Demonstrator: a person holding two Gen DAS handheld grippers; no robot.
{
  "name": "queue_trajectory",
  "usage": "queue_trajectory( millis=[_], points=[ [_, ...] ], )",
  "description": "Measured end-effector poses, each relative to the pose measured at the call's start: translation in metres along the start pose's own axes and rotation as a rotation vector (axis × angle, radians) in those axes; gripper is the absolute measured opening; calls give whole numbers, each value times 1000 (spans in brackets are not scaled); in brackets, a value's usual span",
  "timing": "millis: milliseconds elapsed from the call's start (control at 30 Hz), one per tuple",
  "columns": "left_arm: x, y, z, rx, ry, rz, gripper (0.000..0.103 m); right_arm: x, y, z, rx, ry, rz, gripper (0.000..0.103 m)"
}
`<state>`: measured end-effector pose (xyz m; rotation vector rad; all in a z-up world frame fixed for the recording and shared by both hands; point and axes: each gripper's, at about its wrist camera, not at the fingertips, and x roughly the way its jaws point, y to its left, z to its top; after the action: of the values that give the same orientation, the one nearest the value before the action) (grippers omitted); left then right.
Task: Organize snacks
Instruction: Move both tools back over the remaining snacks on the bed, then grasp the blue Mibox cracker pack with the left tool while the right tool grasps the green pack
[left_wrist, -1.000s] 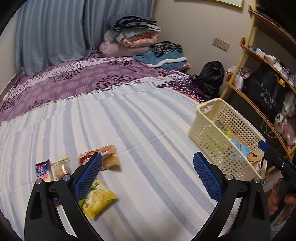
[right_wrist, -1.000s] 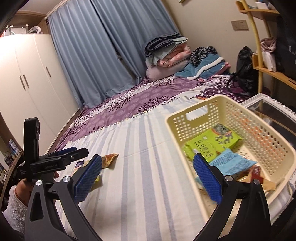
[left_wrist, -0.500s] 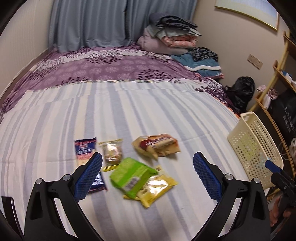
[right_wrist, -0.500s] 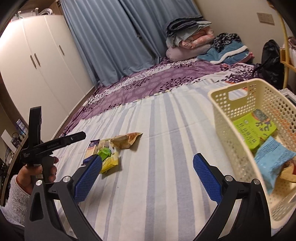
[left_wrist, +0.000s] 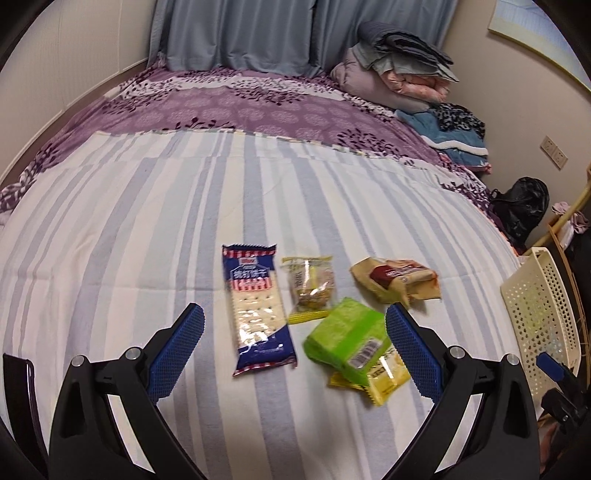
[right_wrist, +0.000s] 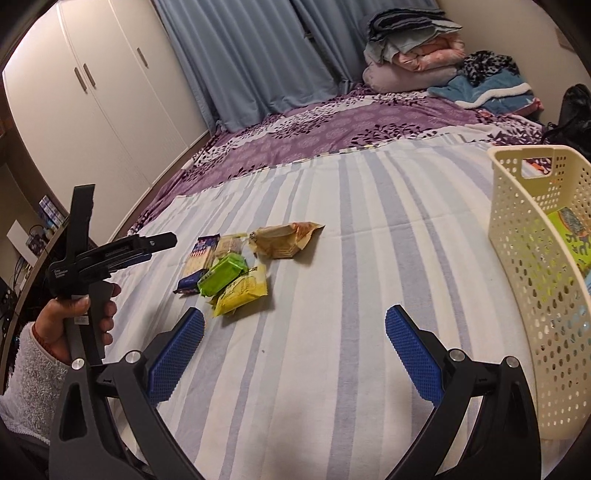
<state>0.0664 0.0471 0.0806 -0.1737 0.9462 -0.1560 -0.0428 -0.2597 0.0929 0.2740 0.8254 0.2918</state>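
Five snack packets lie clustered on the striped bed: a blue cracker pack, a clear-wrapped biscuit, a tan packet, and a green packet resting on top of a yellow one. The left gripper hovers just over them, its fingers spread wide and holding nothing. The right gripper hangs above bare sheet, fingers likewise apart and empty. The cream basket stands at the bed's right edge, well apart from the cluster, with a green packet inside.

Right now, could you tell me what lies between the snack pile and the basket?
Nothing: in the right wrist view, only bare striped sheet separates the yellow packet from the basket.
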Motion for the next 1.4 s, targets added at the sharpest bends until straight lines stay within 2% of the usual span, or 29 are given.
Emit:
queue_trajectory(
  millis=[267,467,733,833,900,1133,1233,1400],
  points=[
    [36,12,-7,-20,53,32,100,6,1,-2,0,27,1,98],
    [58,25,-8,-29,76,92,100,12,2,-2,-1,45,4,98],
    [73,29,-9,11,79,144,100,25,9,0,-17,76,14,98],
    [78,29,-8,24,80,151,92,29,12,1,-23,87,18,98],
    [79,30,-8,21,71,145,92,33,15,1,-29,96,21,98],
    [80,30,-6,44,51,117,63,52,31,2,-67,132,45,98],
    [78,31,-7,54,51,102,56,61,41,4,-100,143,58,98],
    [68,31,-8,90,36,105,55,78,63,16,-181,141,78,98]
  ],
)
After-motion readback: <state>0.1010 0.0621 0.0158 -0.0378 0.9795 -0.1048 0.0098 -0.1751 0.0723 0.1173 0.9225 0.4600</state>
